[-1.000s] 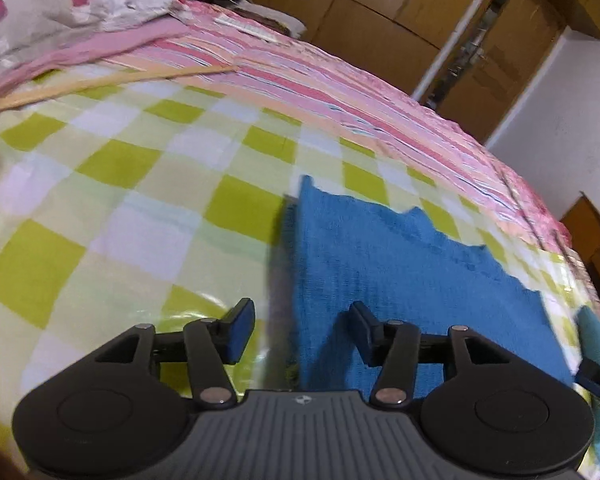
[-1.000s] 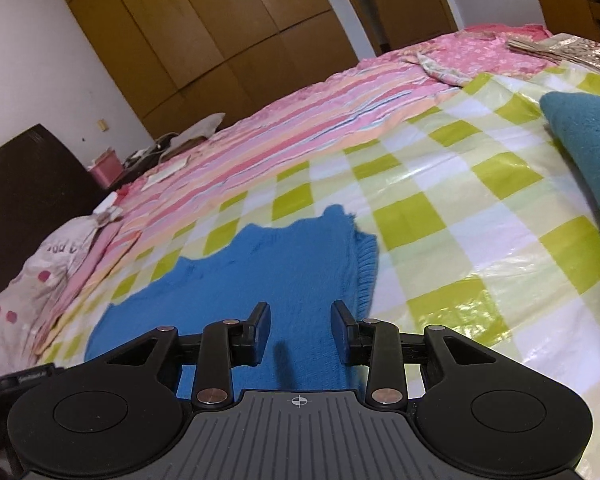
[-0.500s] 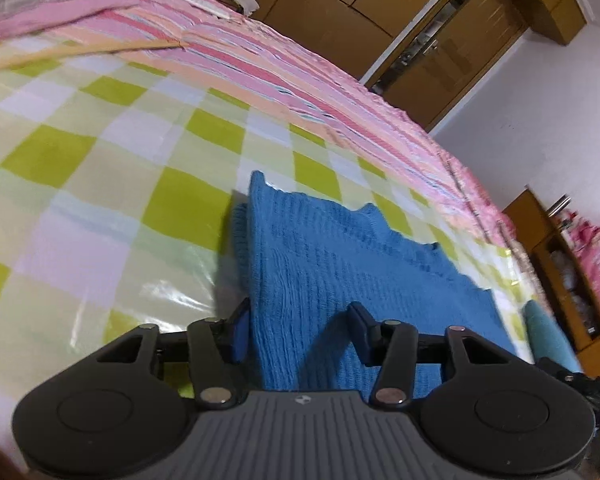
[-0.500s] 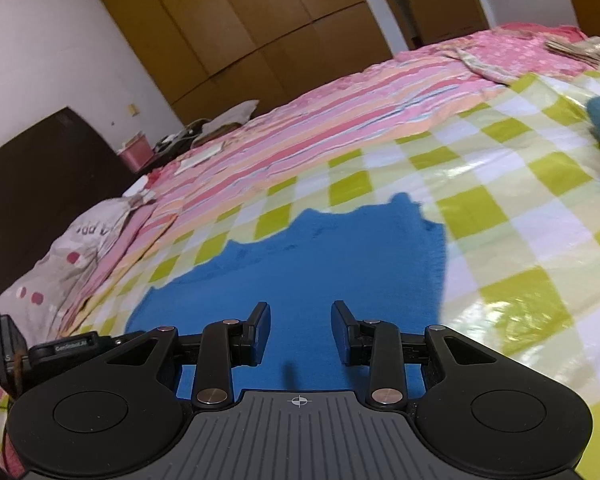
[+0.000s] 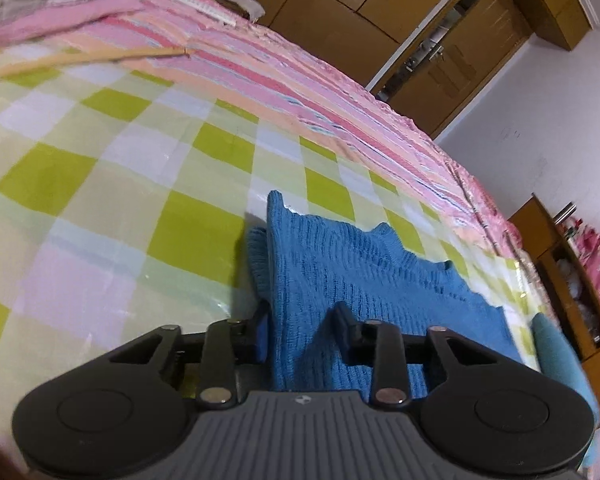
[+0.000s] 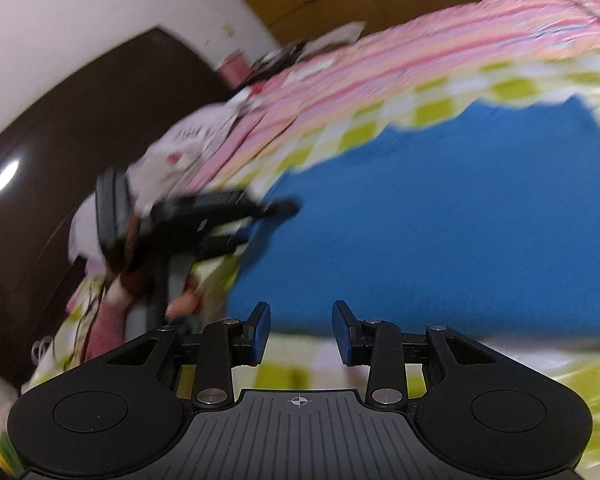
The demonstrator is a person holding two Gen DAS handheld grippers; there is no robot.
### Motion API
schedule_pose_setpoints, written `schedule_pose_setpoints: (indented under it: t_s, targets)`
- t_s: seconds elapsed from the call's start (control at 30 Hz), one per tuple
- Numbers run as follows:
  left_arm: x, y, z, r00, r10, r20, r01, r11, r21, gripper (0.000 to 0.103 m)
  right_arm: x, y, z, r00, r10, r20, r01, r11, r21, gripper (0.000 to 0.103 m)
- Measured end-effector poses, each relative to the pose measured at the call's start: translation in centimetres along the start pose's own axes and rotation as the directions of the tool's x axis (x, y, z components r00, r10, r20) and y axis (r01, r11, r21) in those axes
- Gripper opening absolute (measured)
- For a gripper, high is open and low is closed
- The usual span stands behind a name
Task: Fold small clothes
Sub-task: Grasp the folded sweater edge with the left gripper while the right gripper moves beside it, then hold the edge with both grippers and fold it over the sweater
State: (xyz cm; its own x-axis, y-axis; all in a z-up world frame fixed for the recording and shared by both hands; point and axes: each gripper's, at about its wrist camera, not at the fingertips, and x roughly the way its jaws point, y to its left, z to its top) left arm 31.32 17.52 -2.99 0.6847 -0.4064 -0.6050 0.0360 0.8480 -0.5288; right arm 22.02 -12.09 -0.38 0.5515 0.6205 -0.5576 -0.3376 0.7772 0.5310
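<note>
A: What is the left gripper [image 5: 300, 332] doing?

B: Its jaws are closing, and the left edge of the blue sweater [image 5: 340, 280] is standing between them. The pads are not clearly pressing the knit yet, so the grasp is not finished.

A: And the right gripper [image 6: 300, 332]?

B: It is staying open with nothing between its fingers. It is hovering over the checked cloth [image 6: 300, 360], just before the near hem of the sweater.

A: Where is the sweater lying?

B: It is lying flat on the checked cloth on the bed. From the left gripper it is running ahead and to the right, with its long axis going away toward the striped pink sheet [image 5: 300, 80].

A: Which hand is nearer?

B: The left one, it is already at the edge. The right one probably needs to go forward to the hem.
</note>
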Motion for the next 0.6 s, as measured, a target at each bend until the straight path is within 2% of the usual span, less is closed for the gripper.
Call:
schedule_pose_setpoints:
  t_s: [0.1,0.17,0.27,0.37,0.43,0.5,0.6]
  targets:
    - [-0.5,-0.5,-0.1,1.000,0.025,0.002,-0.025,0.998,0.052,0.028,1.4,2.3,-1.1,0.999,-0.038,0.000,0.038,0.993,-0.110,0.035]
    - [-0.6,-0.8,-0.1,0.999,0.038,0.003,-0.038,0.996,0.078,0.027,2.1,3.9,-1.9,0.997,-0.069,0.024,0.073,0.974,-0.214,0.035]
    - [-0.7,-0.8,0.1,0.999,0.044,-0.003,-0.043,0.995,0.093,0.025,3.3,6.7,-3.2,0.988,-0.129,0.082,0.152,0.899,-0.410,0.034]
    - [-0.8,-0.9,0.0,0.999,0.046,-0.004,-0.045,0.994,0.101,0.024,4.6,8.9,-4.4,0.985,-0.130,0.110,0.168,0.826,-0.539,0.033]
    - [-0.8,-1.0,0.0,0.999,0.048,-0.009,-0.047,0.993,0.108,0.024,5.8,10.2,-5.4,0.982,-0.139,0.127,0.188,0.763,-0.619,0.033]
    - [-0.8,-1.1,0.0,0.999,0.050,-0.013,-0.048,0.992,0.114,0.023,6.9,10.9,-6.0,0.976,-0.158,0.150,0.218,0.698,-0.682,0.033]
    - [-0.8,-1.3,0.1,0.998,0.055,-0.021,-0.052,0.991,0.126,0.023,8.3,11.2,-6.6,0.972,-0.181,0.149,0.231,0.651,-0.723,0.033]
